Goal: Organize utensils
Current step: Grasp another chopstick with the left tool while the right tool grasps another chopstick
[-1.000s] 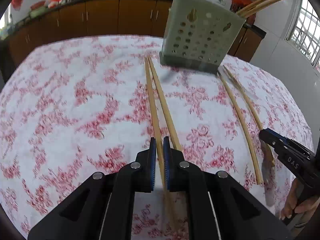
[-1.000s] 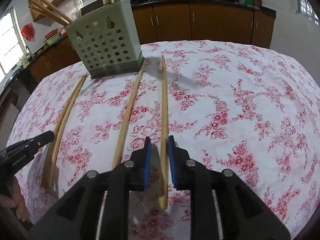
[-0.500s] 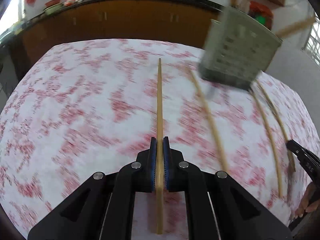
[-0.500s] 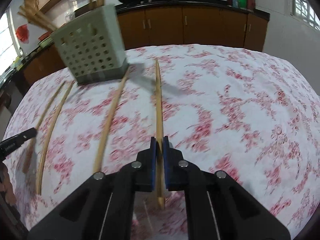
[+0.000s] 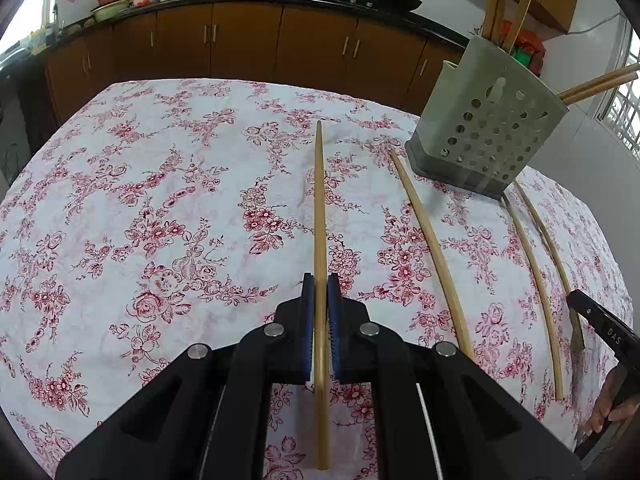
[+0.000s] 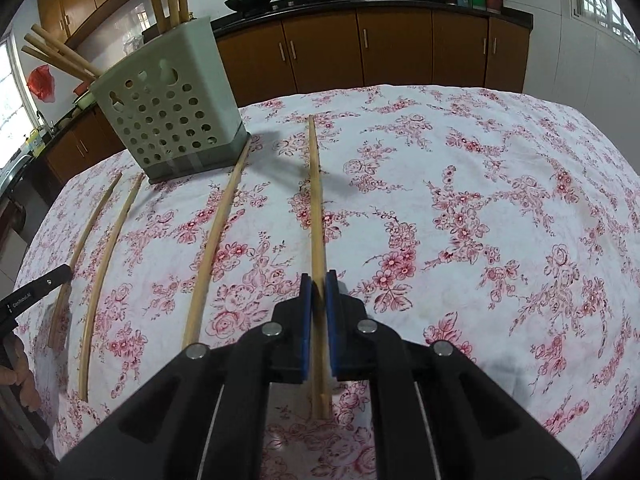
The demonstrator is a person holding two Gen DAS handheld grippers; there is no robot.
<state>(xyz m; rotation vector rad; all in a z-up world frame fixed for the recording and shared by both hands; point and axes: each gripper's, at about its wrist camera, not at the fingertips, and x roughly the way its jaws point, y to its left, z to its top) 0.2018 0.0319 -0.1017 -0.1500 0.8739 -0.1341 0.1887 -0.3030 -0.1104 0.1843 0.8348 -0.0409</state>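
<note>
My left gripper (image 5: pixel 320 280) is shut on a wooden chopstick (image 5: pixel 319 208) and holds it above the cloth, pointing away. My right gripper (image 6: pixel 319 278) is shut on another wooden chopstick (image 6: pixel 315 200), held the same way. A grey-green perforated utensil holder (image 5: pixel 486 130) with several chopsticks in it stands on the table; it also shows in the right wrist view (image 6: pixel 170 110). Three chopsticks lie on the cloth: one near the holder (image 5: pixel 434 256) and two further right (image 5: pixel 532 272). In the right wrist view they lie at the left (image 6: pixel 214 240).
The table has a white cloth with red flowers (image 5: pixel 160 220). Brown kitchen cabinets (image 5: pixel 240 48) run behind it, with woks on the counter. The other gripper's tip shows at the right edge (image 5: pixel 600 322) of the left wrist view and at the left edge (image 6: pixel 36 292) of the right wrist view.
Both grippers closed on a chopstick each and lifted them off the cloth. The left view swung so the holder now sits further right.
</note>
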